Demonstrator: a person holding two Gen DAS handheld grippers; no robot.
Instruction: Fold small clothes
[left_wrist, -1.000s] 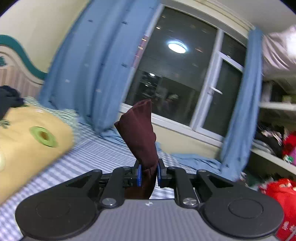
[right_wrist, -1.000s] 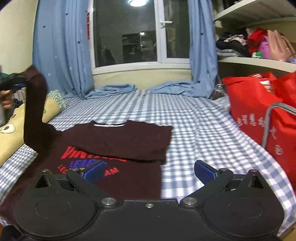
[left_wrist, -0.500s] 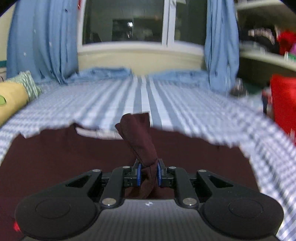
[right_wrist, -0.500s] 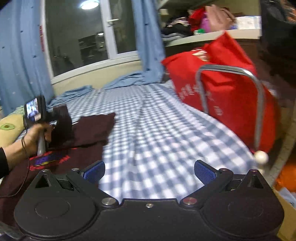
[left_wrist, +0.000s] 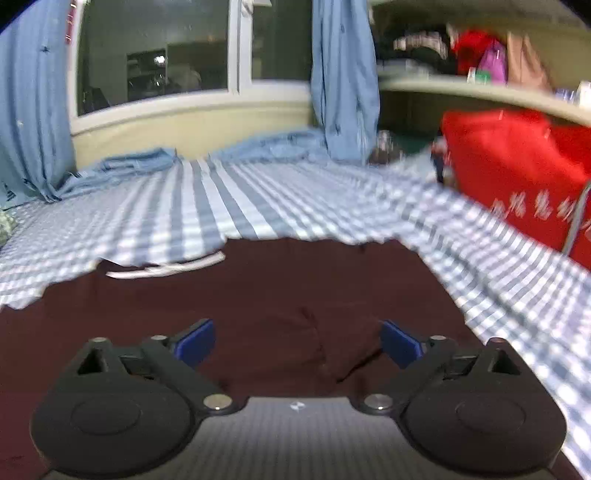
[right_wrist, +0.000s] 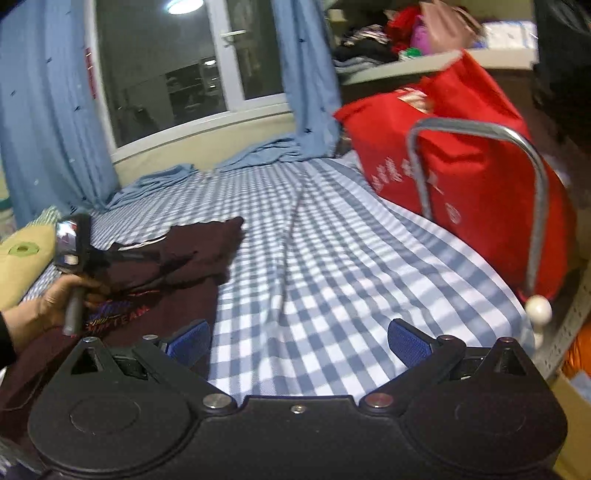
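Observation:
A dark maroon T-shirt with a white neck label lies on the blue checked bed sheet. My left gripper is open just above the shirt, with a released fold of cloth lying between its blue pads. In the right wrist view the same shirt lies at the left, its red and blue print showing, with both sleeves folded in. The left gripper is held by a hand there, over the shirt. My right gripper is open and empty over the bare sheet, right of the shirt.
A red bag with a metal frame stands at the bed's right edge. A yellow pillow lies at the left. Blue curtains and a window are at the far end. Cluttered shelves are at the upper right.
My left gripper carried the sleeve over onto the shirt, lowered it and opened, letting it go. My right gripper swung right, away from the shirt, and stayed open.

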